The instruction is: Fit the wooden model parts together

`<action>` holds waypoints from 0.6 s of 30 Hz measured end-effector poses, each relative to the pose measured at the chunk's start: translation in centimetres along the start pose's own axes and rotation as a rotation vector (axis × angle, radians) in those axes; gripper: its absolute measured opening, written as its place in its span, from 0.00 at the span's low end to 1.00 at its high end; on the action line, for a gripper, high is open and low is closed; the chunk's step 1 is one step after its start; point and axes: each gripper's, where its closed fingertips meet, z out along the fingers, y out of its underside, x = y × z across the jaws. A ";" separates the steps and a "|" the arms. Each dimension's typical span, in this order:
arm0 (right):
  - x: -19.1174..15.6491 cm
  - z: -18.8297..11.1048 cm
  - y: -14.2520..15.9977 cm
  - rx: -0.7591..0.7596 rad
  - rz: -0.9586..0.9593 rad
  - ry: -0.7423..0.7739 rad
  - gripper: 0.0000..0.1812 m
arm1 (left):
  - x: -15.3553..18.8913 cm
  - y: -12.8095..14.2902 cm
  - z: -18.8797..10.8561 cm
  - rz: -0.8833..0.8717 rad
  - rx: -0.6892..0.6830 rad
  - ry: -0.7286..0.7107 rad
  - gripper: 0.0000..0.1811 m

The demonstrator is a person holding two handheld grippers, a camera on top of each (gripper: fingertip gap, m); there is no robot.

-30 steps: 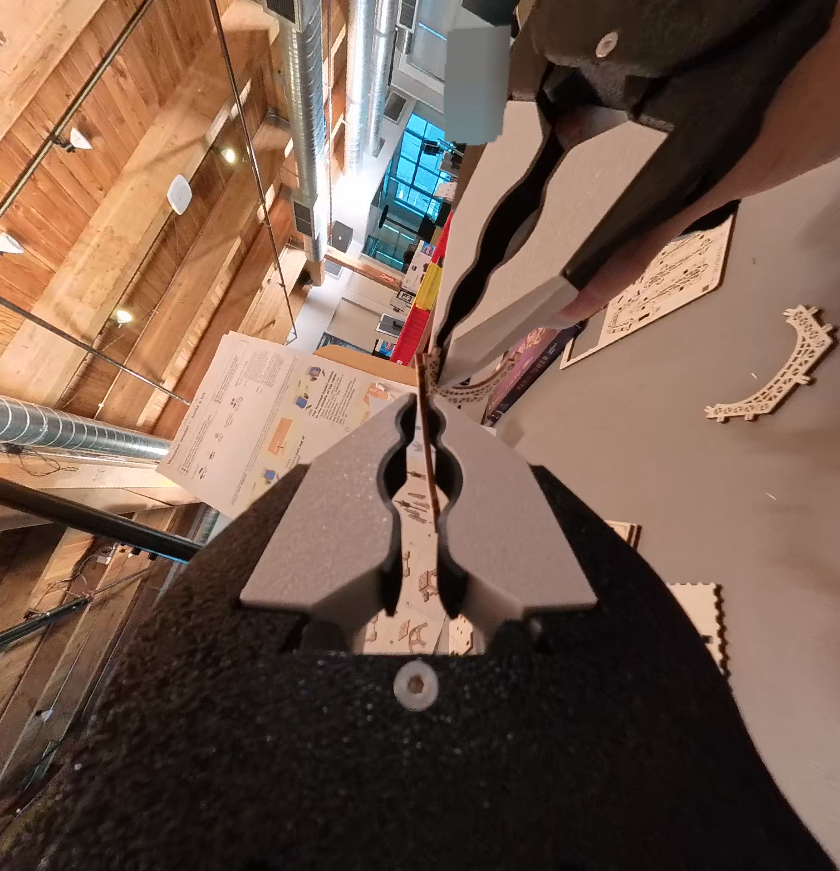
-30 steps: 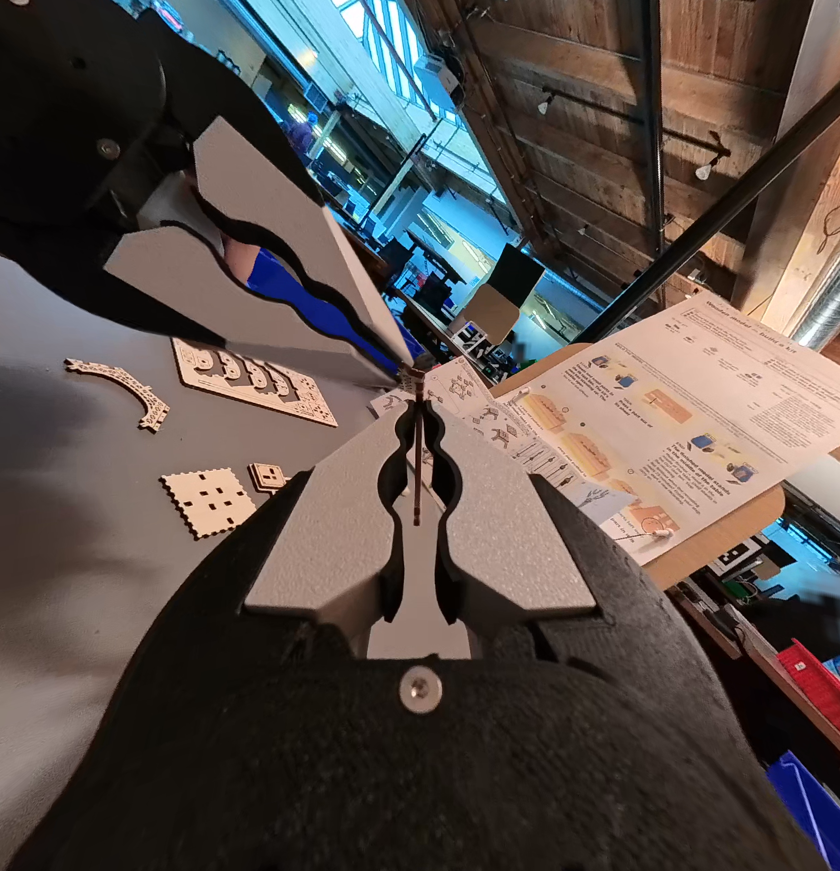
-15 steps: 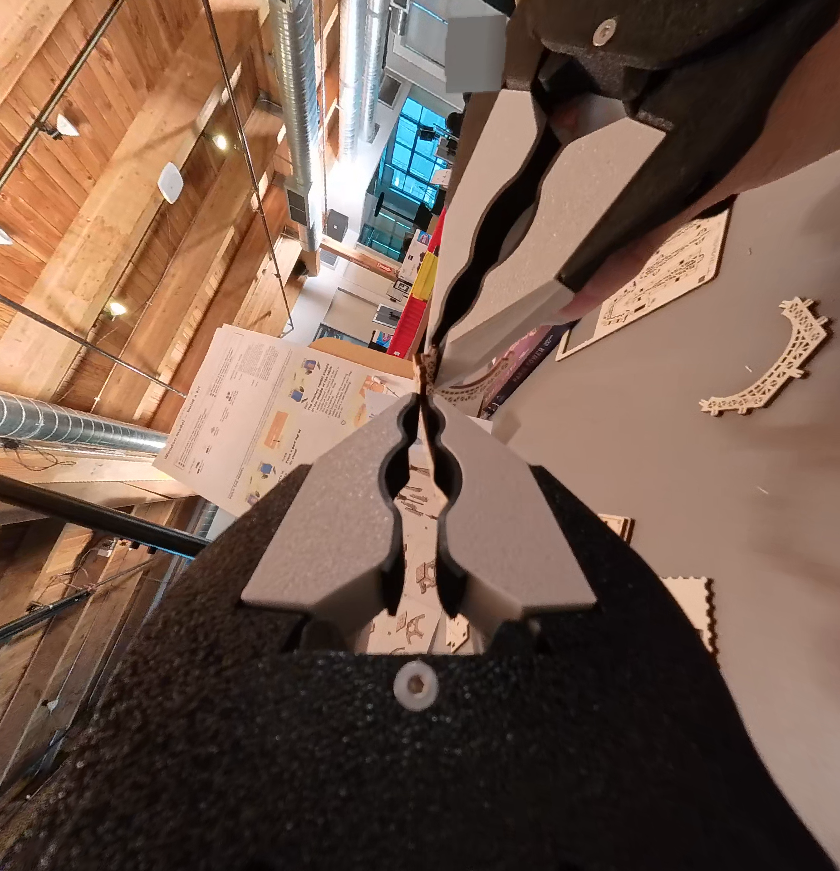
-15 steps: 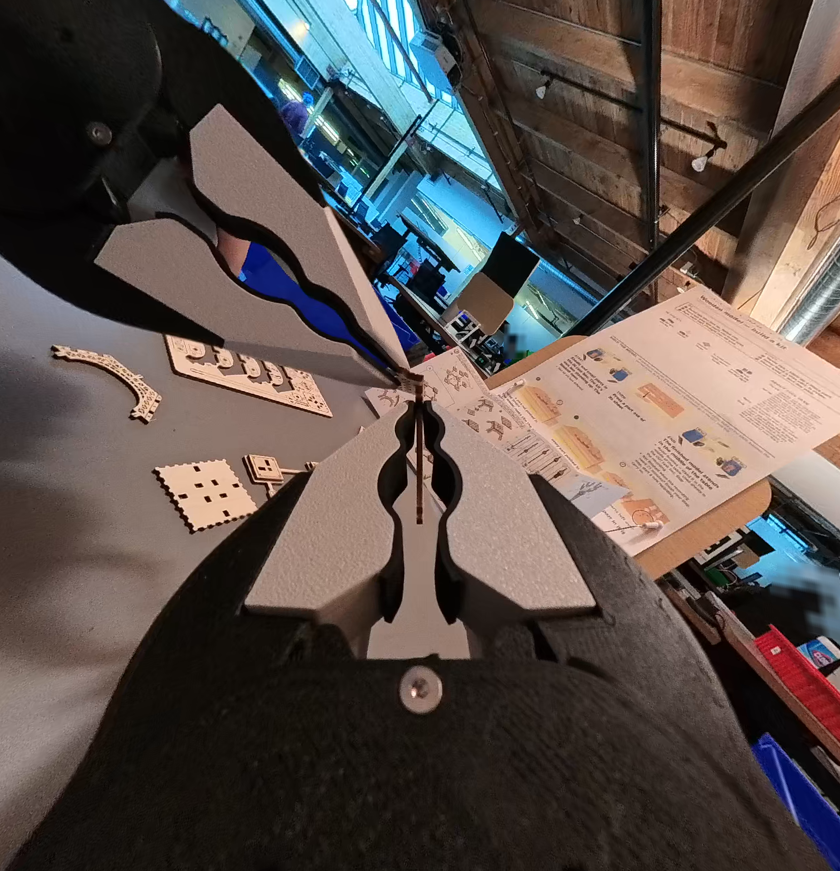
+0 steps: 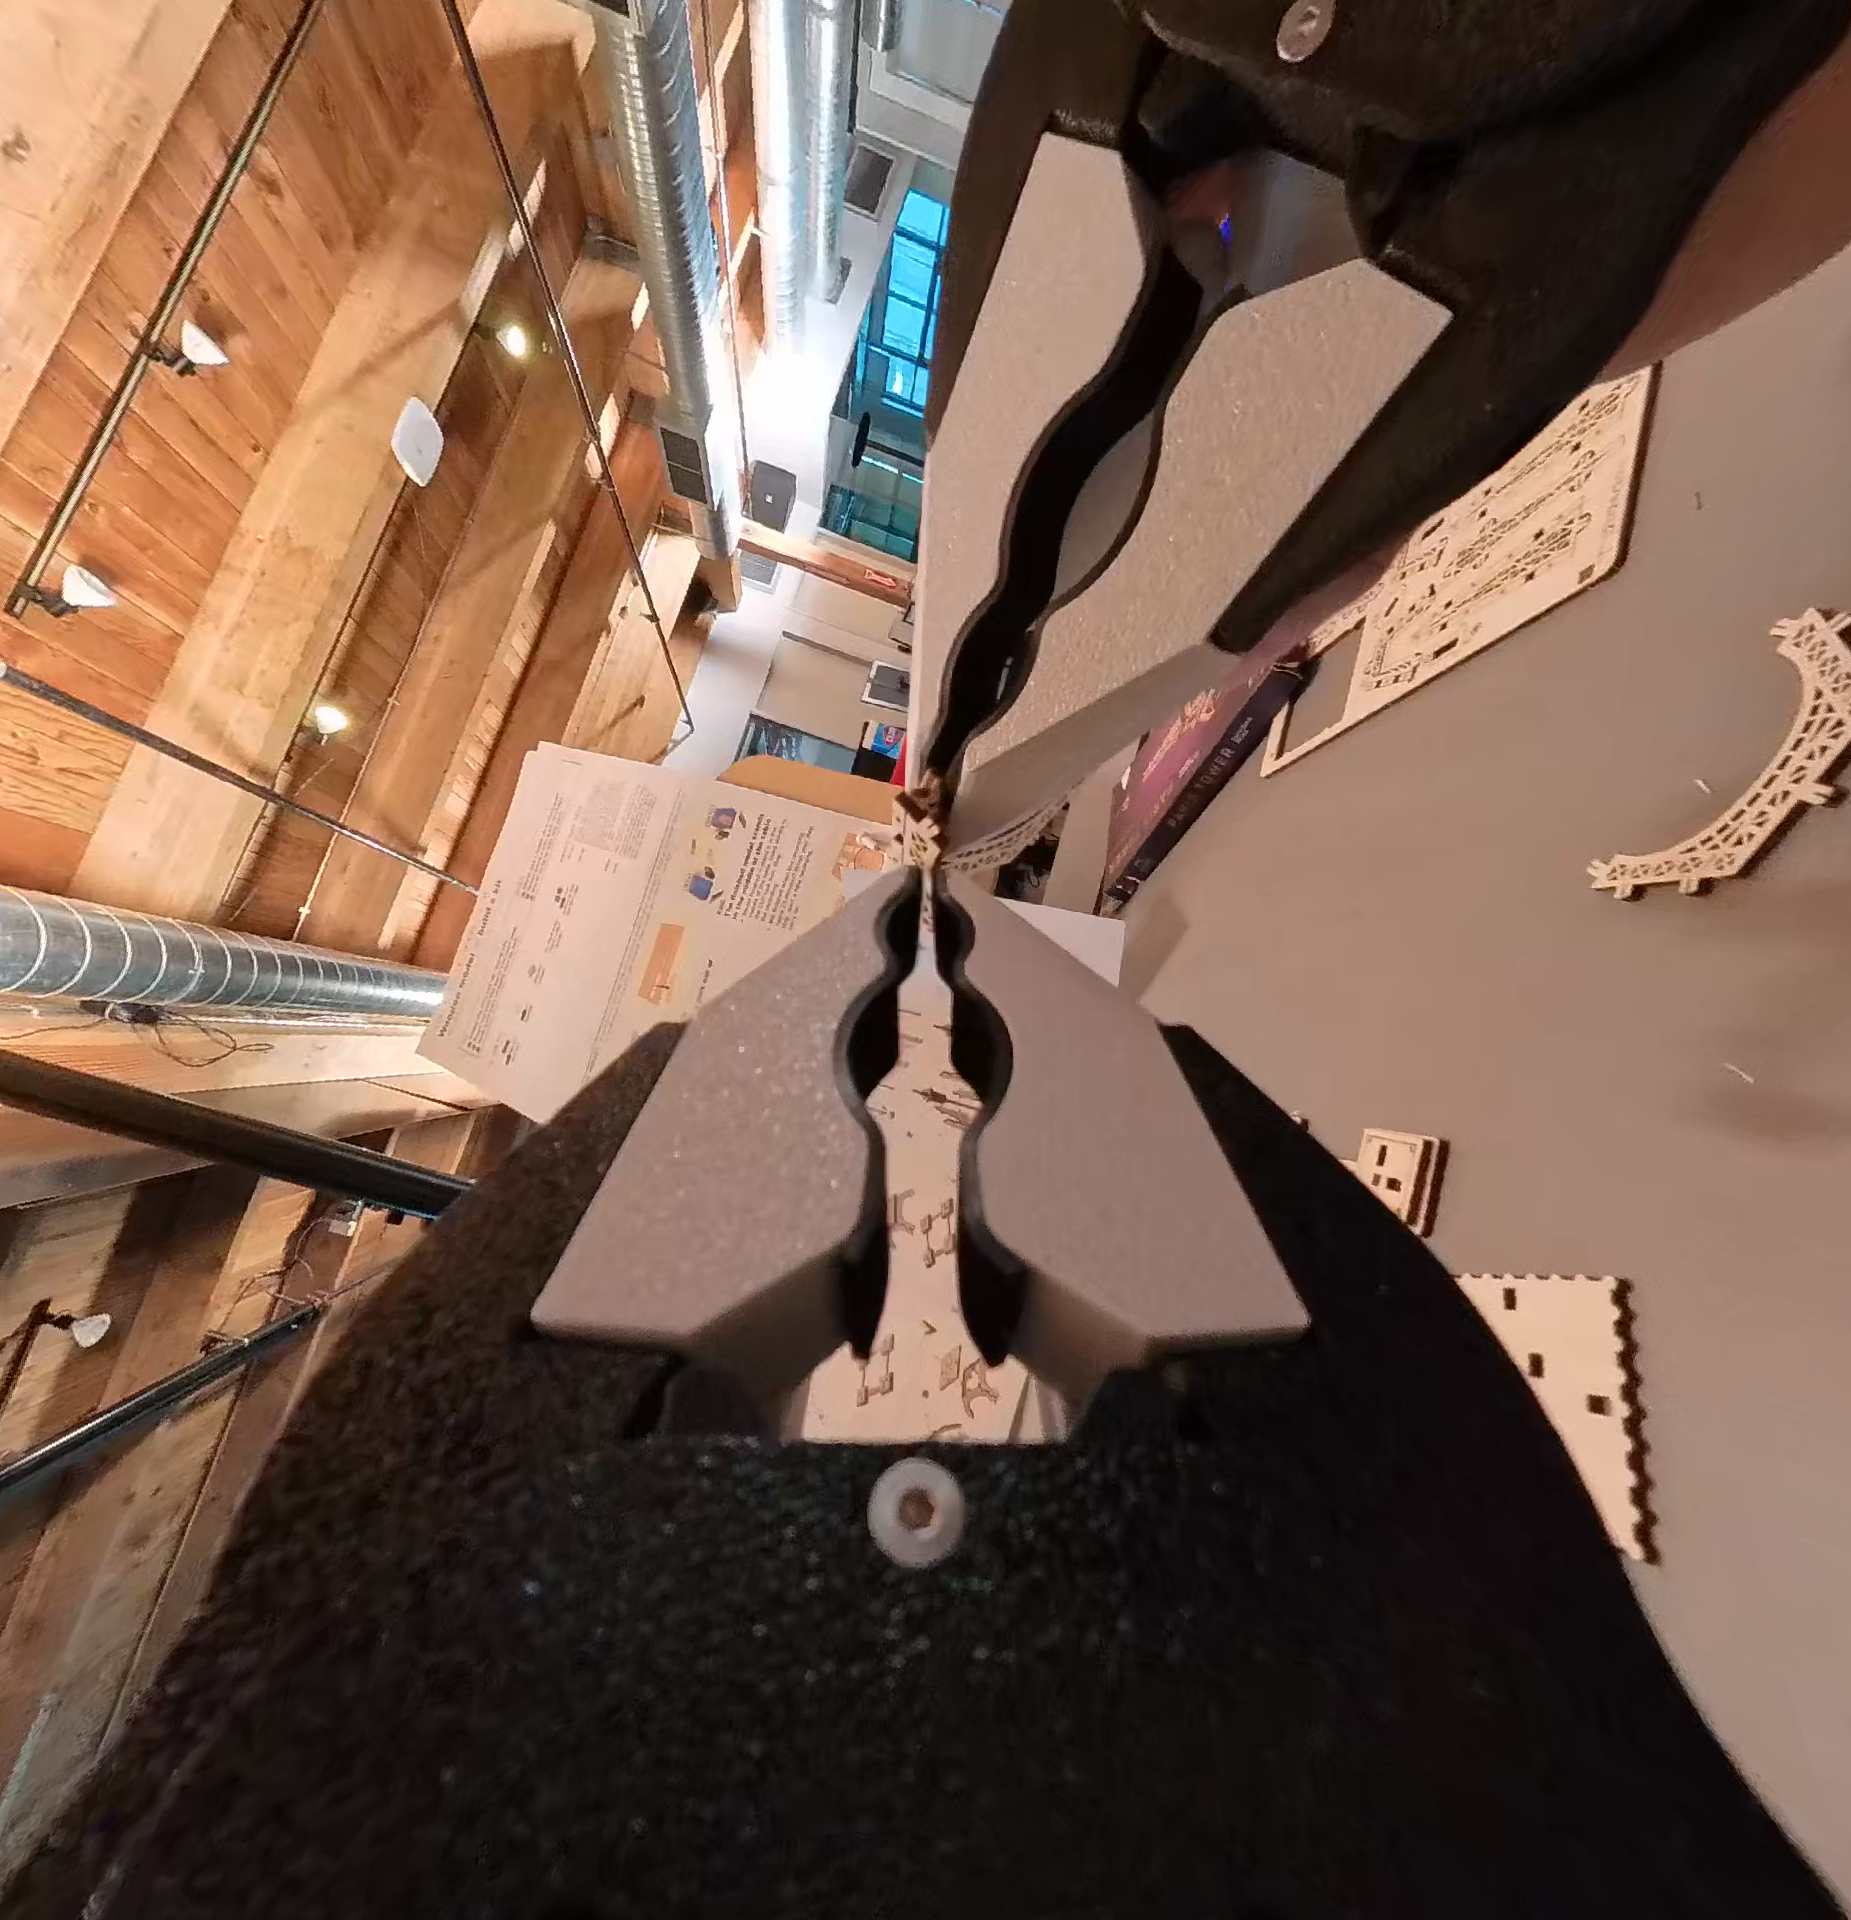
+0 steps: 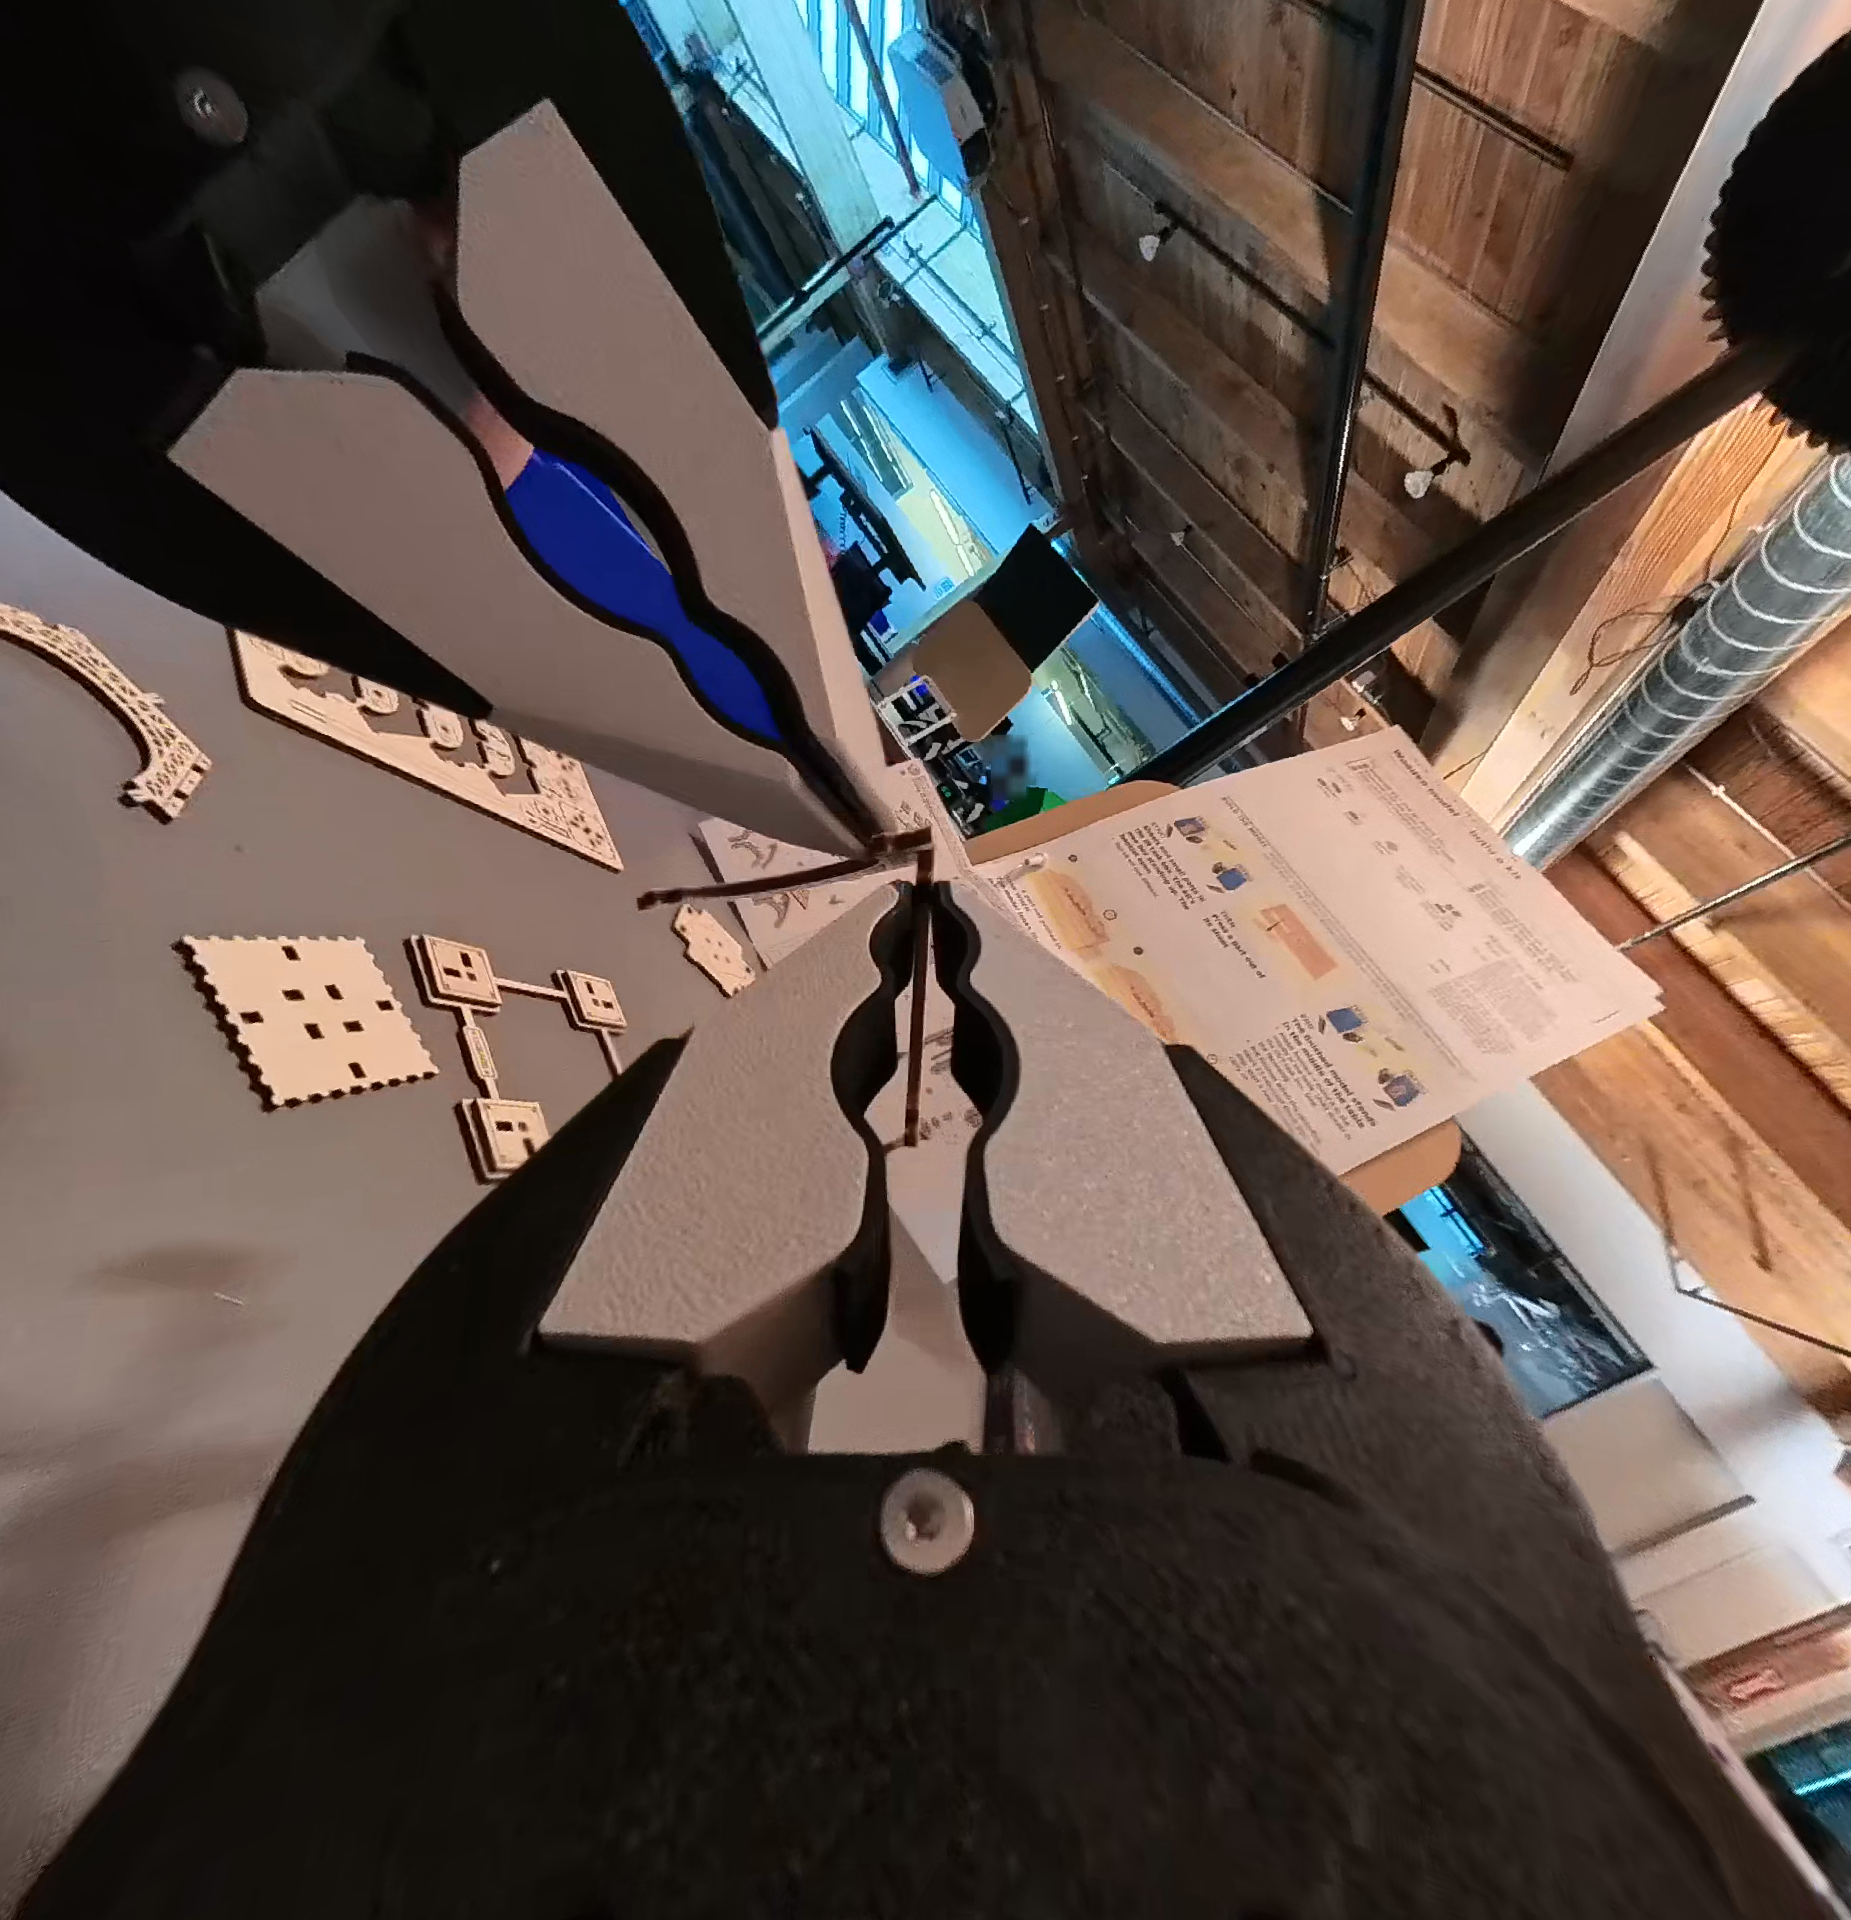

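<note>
On the left of the desk (image 6: 90,1195), a curved part (image 6: 121,717) and a square plate (image 6: 303,1018) lay loose. Up in the middle, the left tongs (image 6: 859,821) were clenched on a thin arch part (image 6: 755,888), and the right tongs (image 6: 919,899) were clenched on a flat wooden part (image 6: 913,1039), tip to tip. The arch part had slid out to the very tip of the left tongs, so the two parts looked joined but maybe not pushed home.

The square toothed plate (image 5: 1555,1382) is partly hidden behind the left gripper's body. The arched lattice piece (image 6: 100,696) is cut off at the right wrist view's left edge. The joint between the held wooden parts (image 5: 923,821) is too small to tell.
</note>
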 end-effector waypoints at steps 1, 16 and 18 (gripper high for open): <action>0.0 0.0 0.0 0.001 -0.012 0.002 0.00 | 0.0 0.0 0.0 0.003 0.005 -0.006 0.00; -0.6 0.1 -0.3 0.062 0.023 -0.047 0.00 | -0.2 0.2 -1.3 -0.267 0.120 0.180 0.01; -0.5 0.1 -0.3 0.072 0.030 -0.047 0.00 | -0.7 0.5 -1.5 -0.299 0.122 0.187 0.00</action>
